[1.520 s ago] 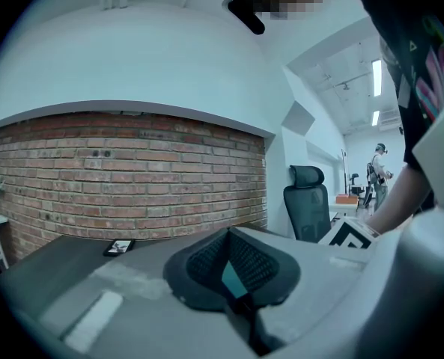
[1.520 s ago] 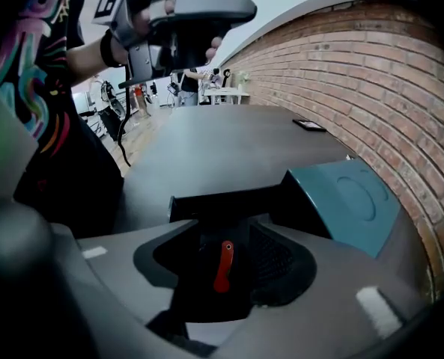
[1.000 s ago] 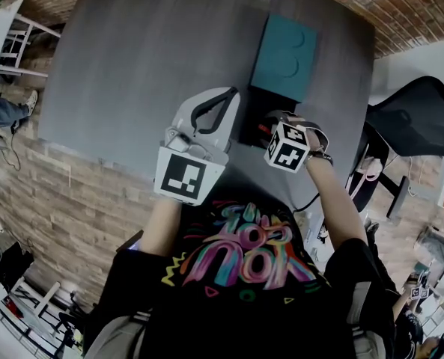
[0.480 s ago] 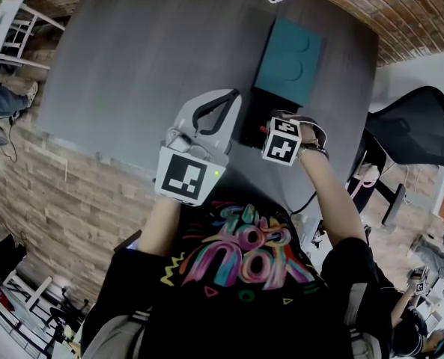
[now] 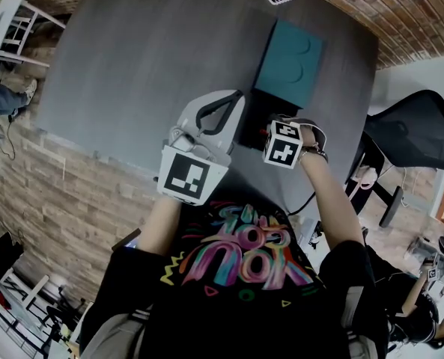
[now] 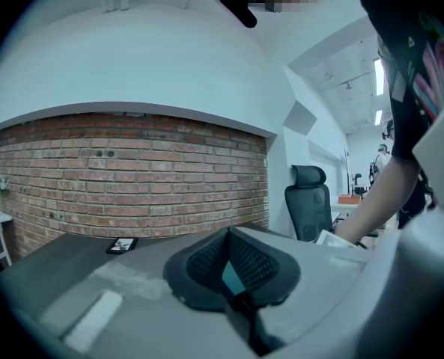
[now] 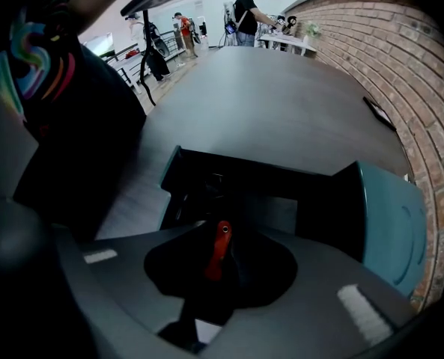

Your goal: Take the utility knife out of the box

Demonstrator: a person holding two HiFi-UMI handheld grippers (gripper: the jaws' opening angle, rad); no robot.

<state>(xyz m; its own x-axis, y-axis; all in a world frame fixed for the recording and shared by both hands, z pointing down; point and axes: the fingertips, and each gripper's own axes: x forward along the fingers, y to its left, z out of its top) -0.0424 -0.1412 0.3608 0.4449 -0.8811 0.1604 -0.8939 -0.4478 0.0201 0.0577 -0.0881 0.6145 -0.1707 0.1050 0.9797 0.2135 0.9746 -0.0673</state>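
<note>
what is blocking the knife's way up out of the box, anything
Nothing visible. The right gripper has just been closing its jaws, and the red utility knife is gripped between them over the open box. The teal lid is swung back to the far side. The left gripper hangs beside the box.

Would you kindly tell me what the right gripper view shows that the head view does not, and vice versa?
Only the right gripper view: the red utility knife between the right tongs, which have just been closing and now pinch it, and the dark inside of the box.
Only the head view: the left tongs beside the box, and the marker cube on the right gripper.
Both: the grey table, the open teal lid and the person's printed shirt.
</note>
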